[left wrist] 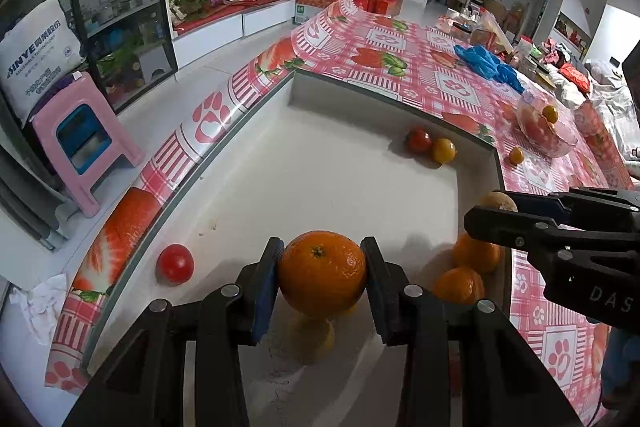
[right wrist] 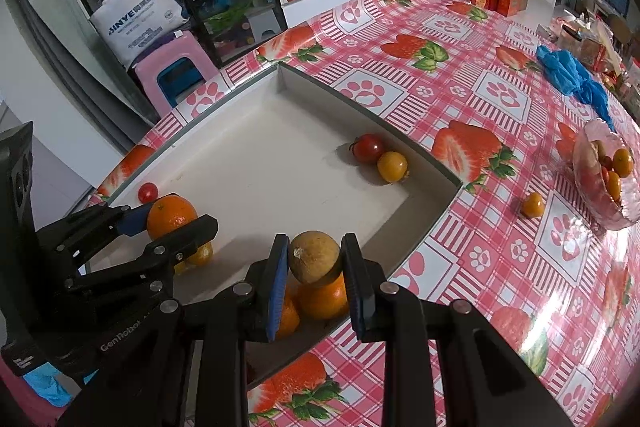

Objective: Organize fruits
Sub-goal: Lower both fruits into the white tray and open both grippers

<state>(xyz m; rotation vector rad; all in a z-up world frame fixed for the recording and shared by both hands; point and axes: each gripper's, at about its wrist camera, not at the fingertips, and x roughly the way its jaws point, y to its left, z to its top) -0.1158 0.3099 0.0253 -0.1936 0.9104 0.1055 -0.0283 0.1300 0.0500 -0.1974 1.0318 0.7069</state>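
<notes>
Gripping an orange (left wrist: 322, 273) between its pads, the left gripper (left wrist: 323, 279) hangs over the white tray (left wrist: 320, 163); the right gripper (right wrist: 315, 263) clamps a tan round fruit (right wrist: 314, 256) above the tray's near corner, where two more oranges (right wrist: 322, 297) lie; a red tomato (right wrist: 369, 147) and a yellow one (right wrist: 392, 166) sit against the tray's far edge; a pink bowl (right wrist: 612, 219) of fruit stands on the tablecloth (right wrist: 460, 95).

Light: indoor, moderately bright, cool, from overhead.
Shadows: soft, short beside fruit in the white tray (left wrist: 340, 167).
Glare: sheen on the glossy tablecloth (right wrist: 592, 291), lower right.
Distortion: strong fisheye bending; dark vignette in corners.
Focus: centre sharp; upper background slightly soft.
</notes>
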